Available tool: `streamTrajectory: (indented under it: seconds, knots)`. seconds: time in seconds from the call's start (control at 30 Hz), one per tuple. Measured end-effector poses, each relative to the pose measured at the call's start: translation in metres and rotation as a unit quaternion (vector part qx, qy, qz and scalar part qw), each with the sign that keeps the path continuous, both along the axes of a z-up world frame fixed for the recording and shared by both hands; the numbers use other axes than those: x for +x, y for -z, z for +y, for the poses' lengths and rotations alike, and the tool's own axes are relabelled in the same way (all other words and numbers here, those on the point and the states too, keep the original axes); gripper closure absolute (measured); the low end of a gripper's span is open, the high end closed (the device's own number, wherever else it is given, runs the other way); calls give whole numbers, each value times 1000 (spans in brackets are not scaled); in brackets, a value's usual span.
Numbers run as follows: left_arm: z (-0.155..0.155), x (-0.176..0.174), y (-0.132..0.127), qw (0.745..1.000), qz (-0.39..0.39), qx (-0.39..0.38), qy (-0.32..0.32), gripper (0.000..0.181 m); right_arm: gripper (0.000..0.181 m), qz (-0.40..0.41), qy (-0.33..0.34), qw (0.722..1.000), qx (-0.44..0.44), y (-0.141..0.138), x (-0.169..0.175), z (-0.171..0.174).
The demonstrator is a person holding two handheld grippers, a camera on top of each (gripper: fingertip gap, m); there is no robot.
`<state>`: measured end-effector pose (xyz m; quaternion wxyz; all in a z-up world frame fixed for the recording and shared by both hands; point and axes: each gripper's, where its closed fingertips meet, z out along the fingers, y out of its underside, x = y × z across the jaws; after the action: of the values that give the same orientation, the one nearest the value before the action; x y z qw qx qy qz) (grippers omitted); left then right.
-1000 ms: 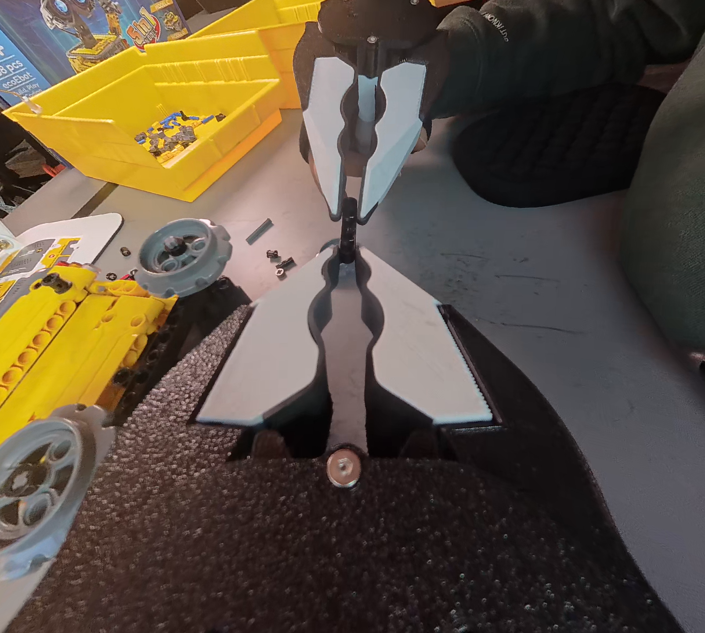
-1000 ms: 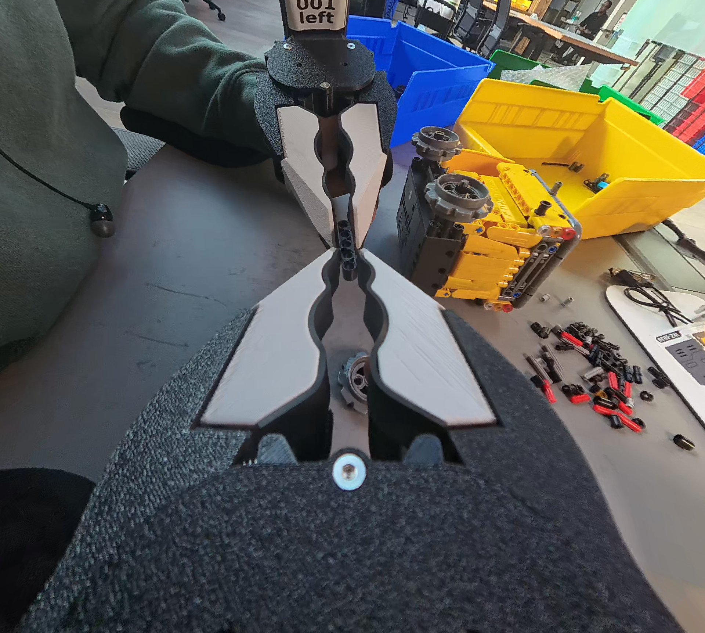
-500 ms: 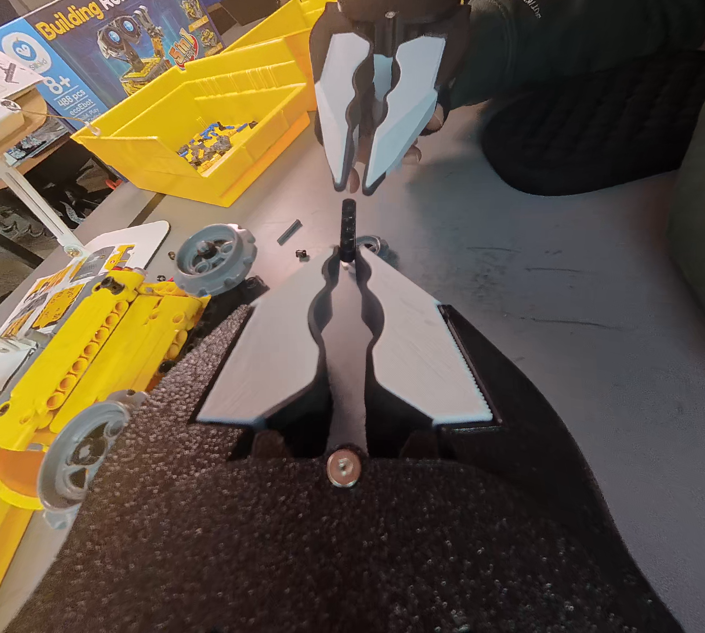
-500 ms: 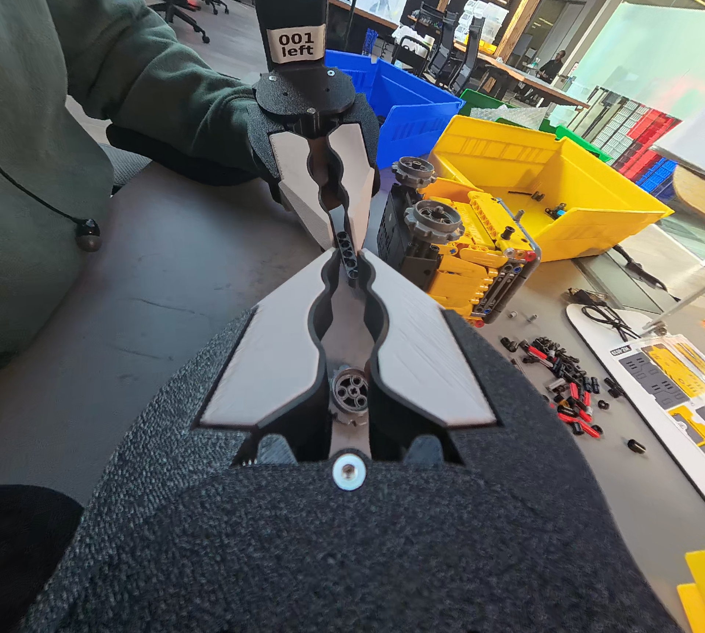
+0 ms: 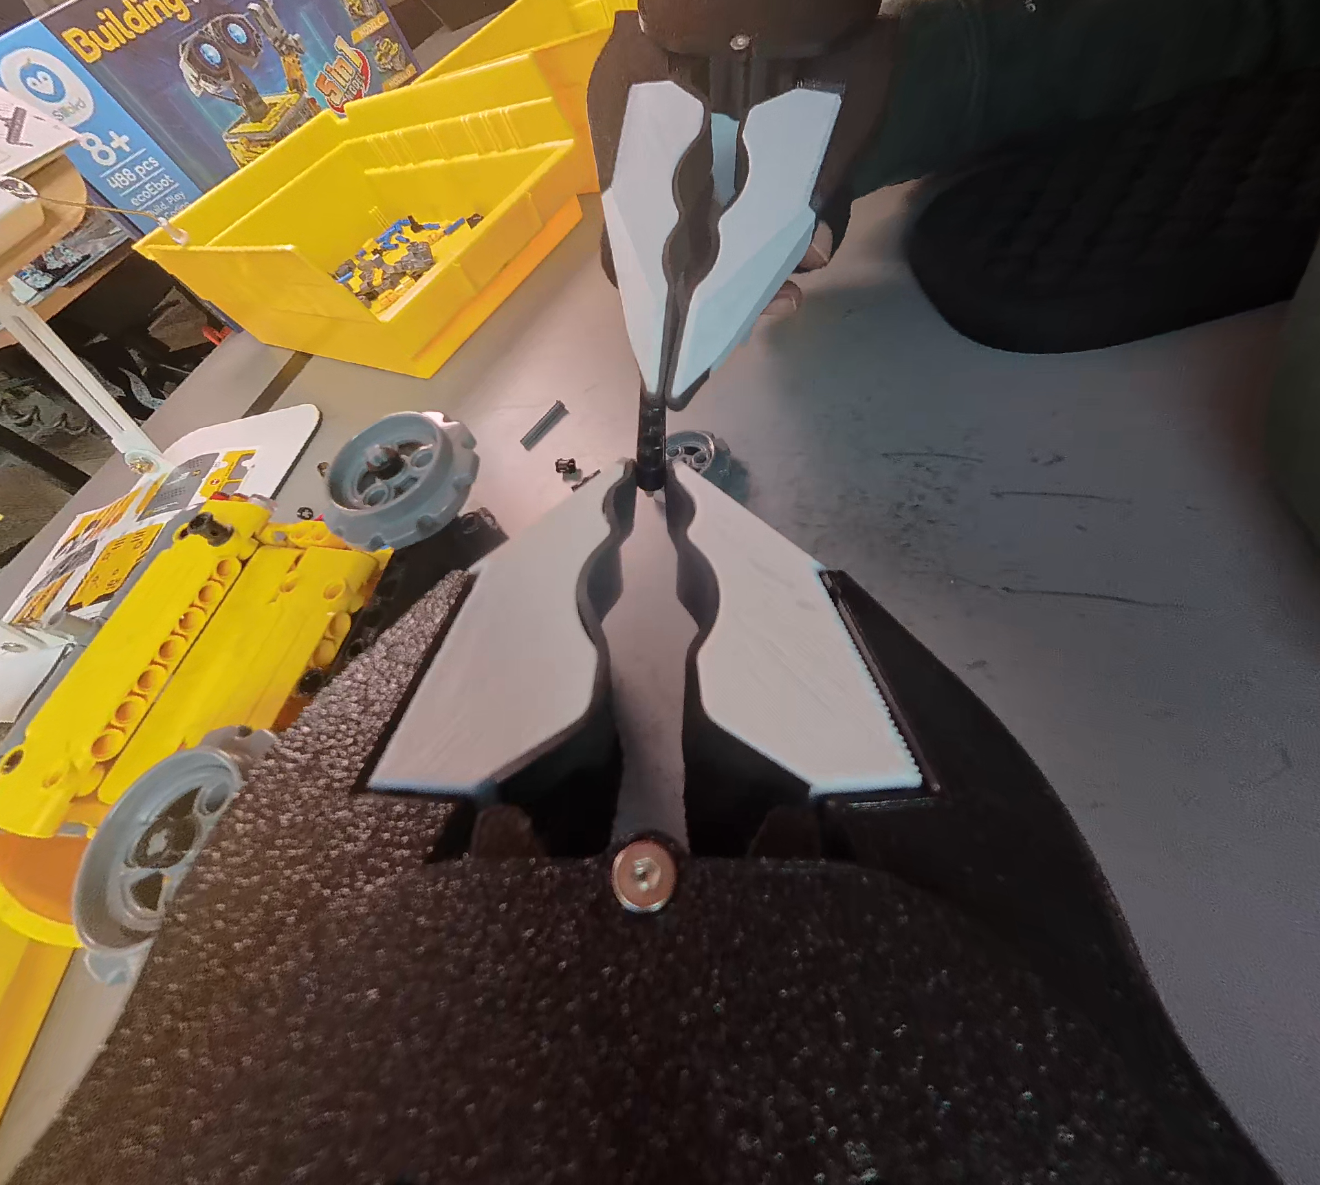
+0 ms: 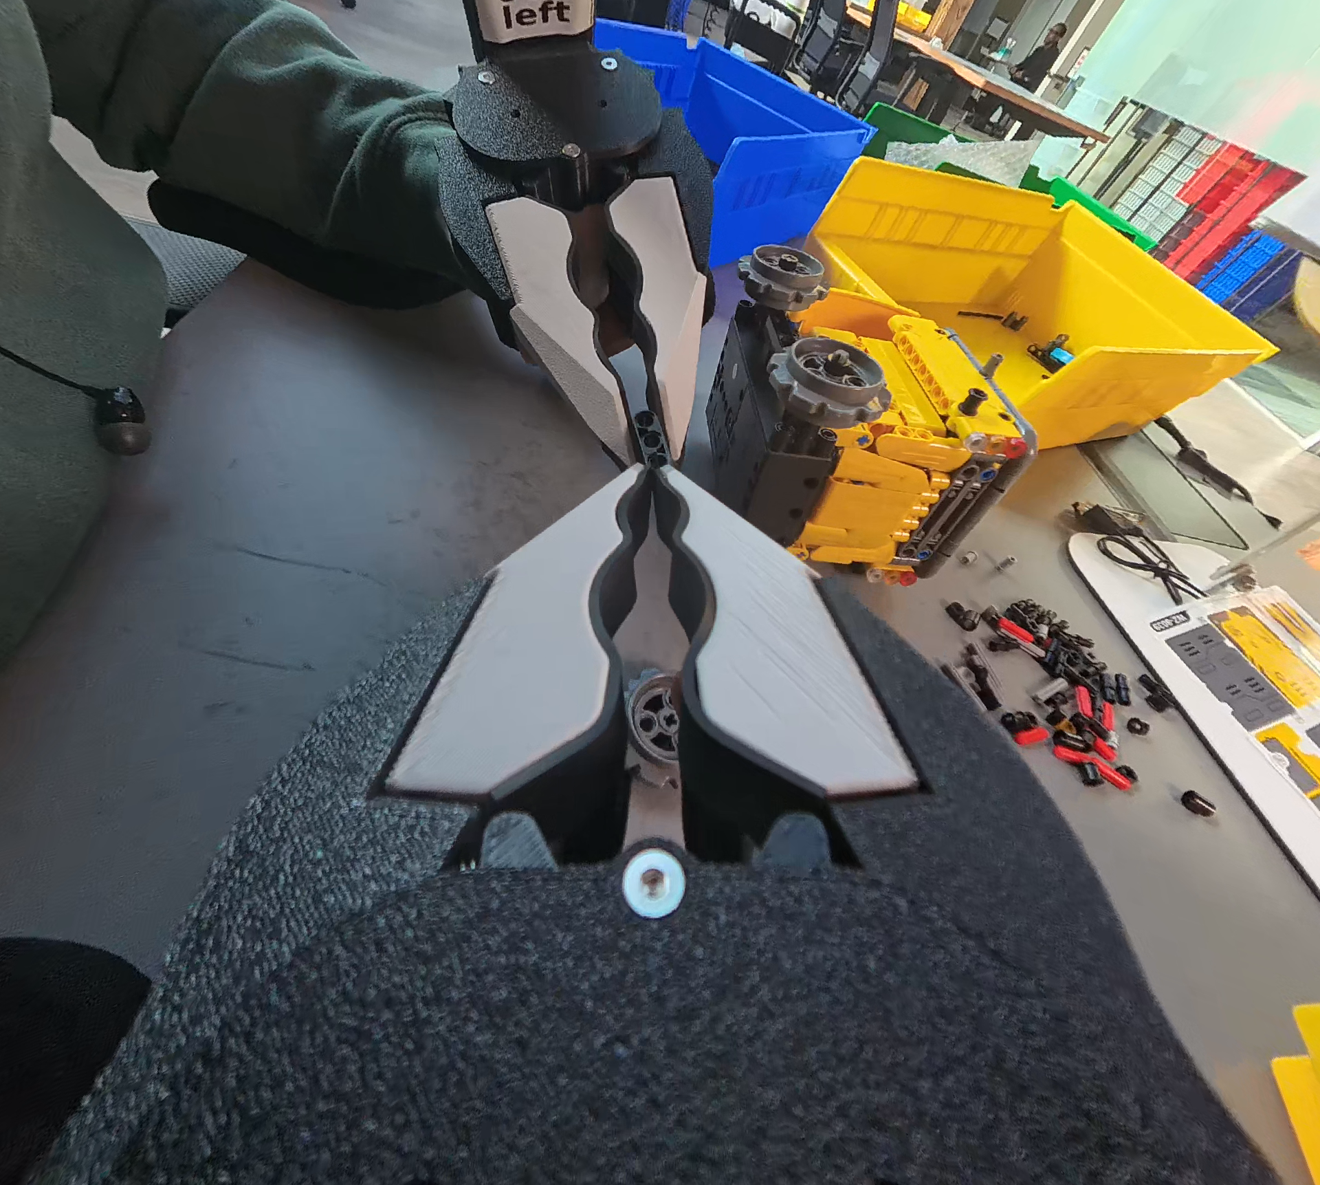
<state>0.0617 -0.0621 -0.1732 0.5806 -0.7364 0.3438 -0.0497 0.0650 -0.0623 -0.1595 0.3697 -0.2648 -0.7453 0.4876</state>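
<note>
Half a second ago the right gripper (image 5: 661, 390) hung slack just above the black beam (image 5: 650, 436); now it pinches the beam's upper end again. The left gripper (image 5: 646, 482) keeps the lower end clenched at 12 o'clock, with the yellow model (image 5: 178, 636) at 9 o'clock.

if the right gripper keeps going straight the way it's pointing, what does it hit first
Almost at once the small black beam just beyond its tips, which the left gripper holds facing it. The right gripper looks shut; whether it already pinches the beam's near end is unclear.
</note>
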Motion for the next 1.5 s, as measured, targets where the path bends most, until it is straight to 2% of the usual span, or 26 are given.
streamTrajectory:
  seconds: [0.8, 0.9, 1.03, 1.13, 1.23, 1.3, 1.4, 1.5]
  knots:
    - [-2, 6, 7, 1000, 8, -18, 9, 175, 178, -2, -3, 1000, 1, -1, -4, -19]
    - [-2, 6, 10, 1000, 12, -24, 8, 175, 178, -13, 6, 1000, 17, 6, -7, -18]
    - [-1, 5, 4, 997, -53, -49, 6, 175, 172, 7, -4, 1000, -6, -9, -3, -14]
    - [-4, 8, -6, 975, -188, -115, 25, 175, 164, 35, -9, 999, 30, -16, 2, -7]
    - [-8, 11, -13, 927, -319, -191, 54, 175, 156, 62, -7, 988, 144, -4, 5, -3]
    - [-11, 14, -11, 901, -364, -229, 66, 175, 156, 84, -3, 978, 190, -3, 4, -4]
    - [-12, 20, -11, 872, -408, -259, 80, 175, 173, 99, -1, 975, 199, -6, 4, -5]
    - [-13, 20, -17, 851, -443, -266, 97, 175, 174, 59, -6, 991, 122, -9, 4, -6]
